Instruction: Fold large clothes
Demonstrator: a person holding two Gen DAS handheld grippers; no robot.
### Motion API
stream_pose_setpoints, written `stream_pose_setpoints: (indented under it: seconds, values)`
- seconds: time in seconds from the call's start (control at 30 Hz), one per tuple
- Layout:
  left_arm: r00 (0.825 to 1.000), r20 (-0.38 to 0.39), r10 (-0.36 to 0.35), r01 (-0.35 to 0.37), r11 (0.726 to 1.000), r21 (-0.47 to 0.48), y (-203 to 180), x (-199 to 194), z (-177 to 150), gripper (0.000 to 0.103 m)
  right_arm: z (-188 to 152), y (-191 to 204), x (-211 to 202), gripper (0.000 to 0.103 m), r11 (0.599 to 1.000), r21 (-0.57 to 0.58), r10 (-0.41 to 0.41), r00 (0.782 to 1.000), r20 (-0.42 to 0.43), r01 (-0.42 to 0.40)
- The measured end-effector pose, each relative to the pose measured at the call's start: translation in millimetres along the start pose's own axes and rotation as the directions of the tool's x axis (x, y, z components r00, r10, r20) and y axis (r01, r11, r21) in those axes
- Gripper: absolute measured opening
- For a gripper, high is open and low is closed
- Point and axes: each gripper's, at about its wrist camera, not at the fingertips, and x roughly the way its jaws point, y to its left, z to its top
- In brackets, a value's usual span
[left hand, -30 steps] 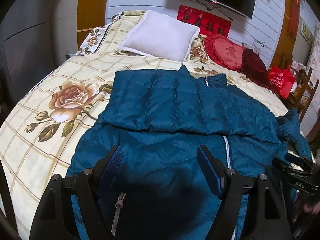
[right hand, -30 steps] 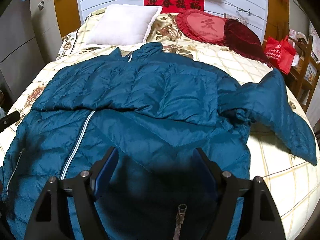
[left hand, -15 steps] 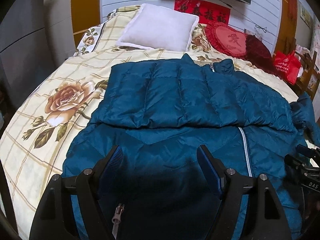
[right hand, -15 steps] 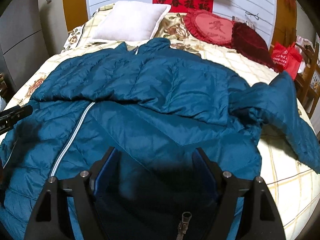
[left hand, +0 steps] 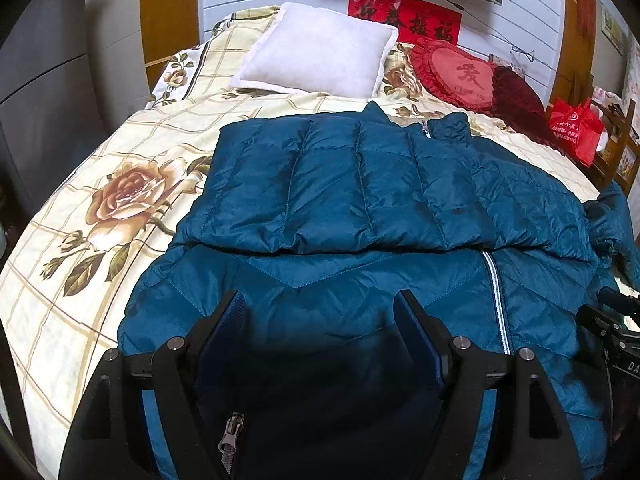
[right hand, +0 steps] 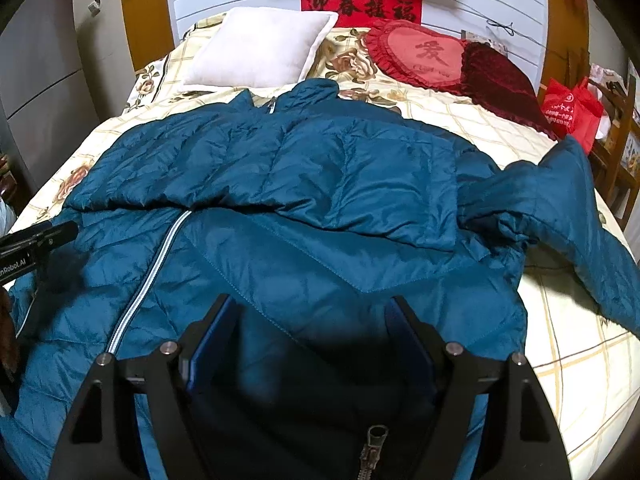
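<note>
Two grippers hover over the near hem of the jacket point(left hand: 360, 184), which lies spread on the bed point(left hand: 80, 272). The left gripper point(left hand: 320, 340) and right gripper point(right hand: 312, 340) both stand with jaws apart, pads clear of the fabric. One sleeve point(left hand: 312, 184) is already folded across the chest; the other sleeve point(right hand: 568, 208) trails off to the side. Next comes, I judge, either bringing that sleeve in or pinching the hem at both corners. Only one container shows, a red bag point(left hand: 576, 128); its contents are hidden.
</note>
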Motion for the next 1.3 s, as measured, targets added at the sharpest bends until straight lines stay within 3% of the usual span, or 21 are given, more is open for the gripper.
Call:
stream_pose_setpoints:
  seconds: [0.8, 1.0, 1.17, 1.3]
  values:
    - [1.000, -0.010, -0.015, 0.014, 1.000, -0.022, 2.6, 5.3, 0.5, 0.060, -0.6, -4.4, 5.5, 0.080, 0.999, 0.034, 0.005, 1.000, -0.012, -0.004]
    - [0.998, 0.019, -0.053, 0.053, 0.998, -0.029, 2.5, -1.0, 5.5, 0.060, -0.2, -9.5, 2.4, 0.081, 0.998, 0.058, 0.009, 1.000, -0.004, -0.009]
    - [0.995, 0.013, -0.098, 0.099, 0.993, -0.064, 10.4, 0.8, 14.1, 0.060, 2.6, -18.8, -1.9, 0.081, 0.997, 0.070, -0.028, 0.999, 0.016, 0.027]
    - [0.997, 0.024, -0.069, 0.071, 0.994, -0.089, 21.6, 3.1, 23.2, 0.060, 20.0, -29.9, -7.7, 0.080, 0.994, 0.082, -0.070, 0.996, 0.057, 0.065]
